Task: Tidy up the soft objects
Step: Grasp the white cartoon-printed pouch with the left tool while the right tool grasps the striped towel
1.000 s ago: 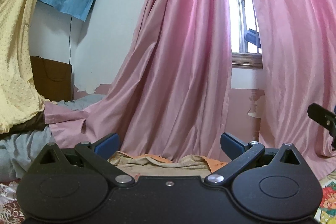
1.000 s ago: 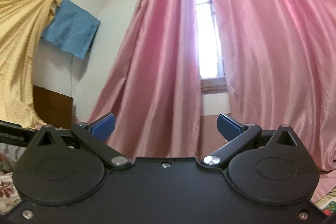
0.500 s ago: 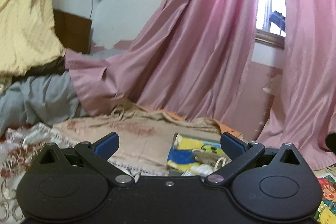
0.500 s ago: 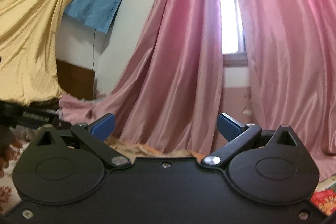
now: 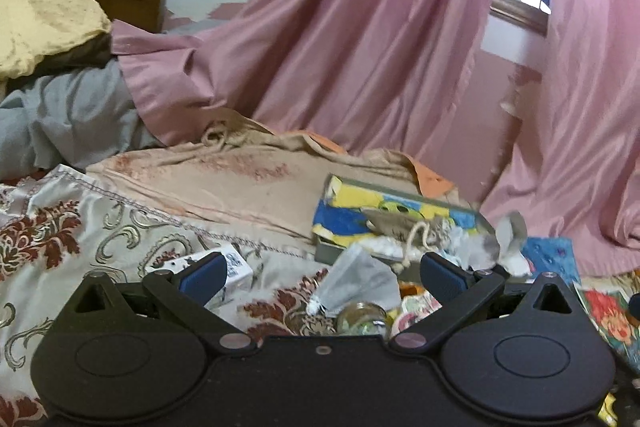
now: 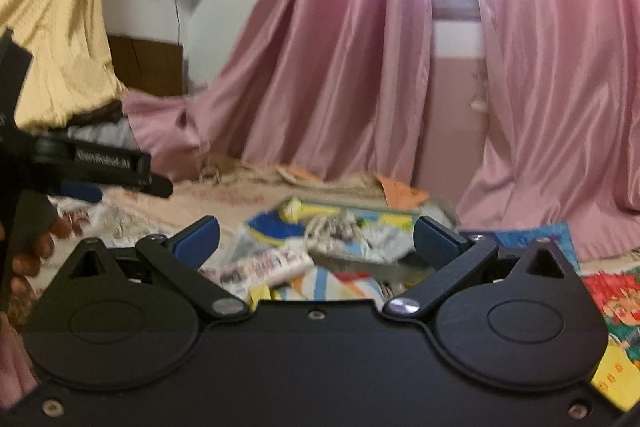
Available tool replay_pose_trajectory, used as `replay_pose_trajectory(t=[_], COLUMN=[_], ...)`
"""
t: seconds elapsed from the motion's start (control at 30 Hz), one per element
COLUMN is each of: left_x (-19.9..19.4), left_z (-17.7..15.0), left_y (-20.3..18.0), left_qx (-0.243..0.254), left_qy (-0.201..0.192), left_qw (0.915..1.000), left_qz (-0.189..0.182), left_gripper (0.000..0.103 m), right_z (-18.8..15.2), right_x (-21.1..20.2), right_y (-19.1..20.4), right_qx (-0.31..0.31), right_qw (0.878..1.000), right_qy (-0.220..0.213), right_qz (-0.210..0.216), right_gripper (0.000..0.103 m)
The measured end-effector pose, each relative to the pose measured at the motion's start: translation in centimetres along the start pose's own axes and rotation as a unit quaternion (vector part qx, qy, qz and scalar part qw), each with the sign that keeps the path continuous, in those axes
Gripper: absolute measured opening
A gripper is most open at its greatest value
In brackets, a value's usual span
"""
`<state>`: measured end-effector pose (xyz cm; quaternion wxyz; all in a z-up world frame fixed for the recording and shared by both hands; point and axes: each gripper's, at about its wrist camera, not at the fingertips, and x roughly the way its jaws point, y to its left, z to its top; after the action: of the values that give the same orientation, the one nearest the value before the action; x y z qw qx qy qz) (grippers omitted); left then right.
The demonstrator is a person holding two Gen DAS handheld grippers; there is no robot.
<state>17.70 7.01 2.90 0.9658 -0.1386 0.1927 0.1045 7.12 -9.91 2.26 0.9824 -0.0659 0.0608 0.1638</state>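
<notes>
Both tools were in the approach step, with nothing picked up yet. The left tool (image 5: pixel 320 273) had its blue pads (image 5: pixel 202 273) wide apart and empty, hovering over the patterned bedspread (image 5: pixel 48 239). The right tool (image 6: pixel 316 233) was likewise spread apart and held nothing.

The soft objects lay in a loose heap around the shallow box with the yellow and blue print (image 5: pixel 384 211), which sat on the bed in front of the pink curtain (image 5: pixel 360 47). A grey pouch (image 5: pixel 356 285) lay just in front of the box, a corded bundle (image 5: pixel 416 231) rested on the box's near edge, and crumpled white pieces (image 5: pixel 476 249) lay at its right end. A small white carton (image 5: pixel 224 263) stood to the left of the box and a glass jar (image 5: pixel 362 319) just before it — neither looked soft.

The next move, I judged, called for lowering one tool onto the grey pouch, centring it between the pads, then closing gently, since loose cloth could slip or drag its neighbours.

Against the earlier frames, both cameras had tipped downward. A second ago they showed mostly curtain and window — now the box and the clutter filled the lower middle of each view, and the left tool's side (image 6: pixel 104 163) showed at the left of the right view.
</notes>
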Motion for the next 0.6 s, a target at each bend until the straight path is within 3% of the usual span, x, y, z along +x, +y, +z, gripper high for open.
replay_pose_trajectory(t=[0.23,0.4,0.6], left_x=[3.5,5.0,6.4], left_z=[-0.6,-1.3,-1.7], left_y=[-0.9,-2.2,-2.5], left_qx=[0.019,0.078,0.085], left_qy=[0.084,0.092,0.116], left_qw=[0.9949,0.9903,0.9853], left_qz=[-0.052,-0.07,-0.092], left_gripper=[0.102,0.102,0.102], right_z=[-2.3,-2.9,-3.2], right_x=[3.5,4.6,7.6], right_y=[0.0,0.3,-1.7], right_qx=[-0.003,0.002,0.004], right_qw=[0.996,0.995,0.99], right_qy=[0.085,0.102,0.139], right_qz=[-0.013,-0.011,-0.017], right_gripper=[0.103,0.103,0.103])
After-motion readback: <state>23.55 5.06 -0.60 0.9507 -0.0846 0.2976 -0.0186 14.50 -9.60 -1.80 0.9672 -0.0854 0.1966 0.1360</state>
